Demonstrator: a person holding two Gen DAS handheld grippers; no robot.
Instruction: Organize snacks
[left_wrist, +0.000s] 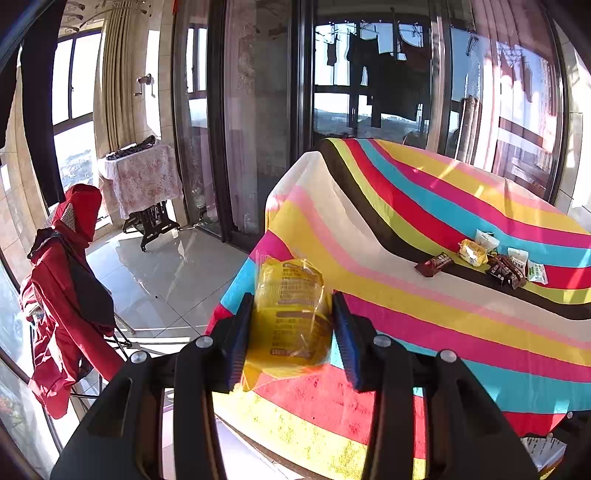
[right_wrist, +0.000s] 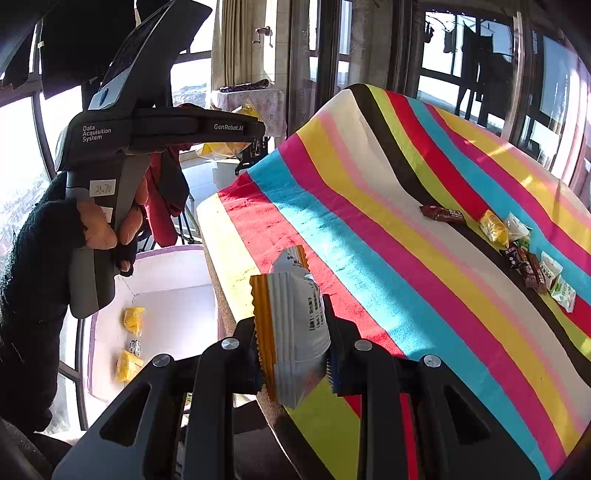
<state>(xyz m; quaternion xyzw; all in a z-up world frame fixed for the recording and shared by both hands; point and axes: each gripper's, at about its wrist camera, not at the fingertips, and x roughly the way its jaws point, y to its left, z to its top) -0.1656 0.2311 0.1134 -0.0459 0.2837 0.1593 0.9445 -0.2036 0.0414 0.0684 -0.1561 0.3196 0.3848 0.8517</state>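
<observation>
Mid-carry step: both snacks are lifted, headed for the white box (right_wrist: 173, 295) off the surface's near left corner. My left hand-held gripper (left_wrist: 291, 325) is clamped on a yellow snack pack (left_wrist: 291, 314), held over the near left edge of the striped surface (left_wrist: 443, 332). My right hand-held gripper (right_wrist: 291, 347) is clamped on a white-and-orange snack pack (right_wrist: 291, 332) above the near edge. Next I probably swing both over the box, then let go. The remaining snacks (right_wrist: 517, 243) sit along the right edge.
</observation>
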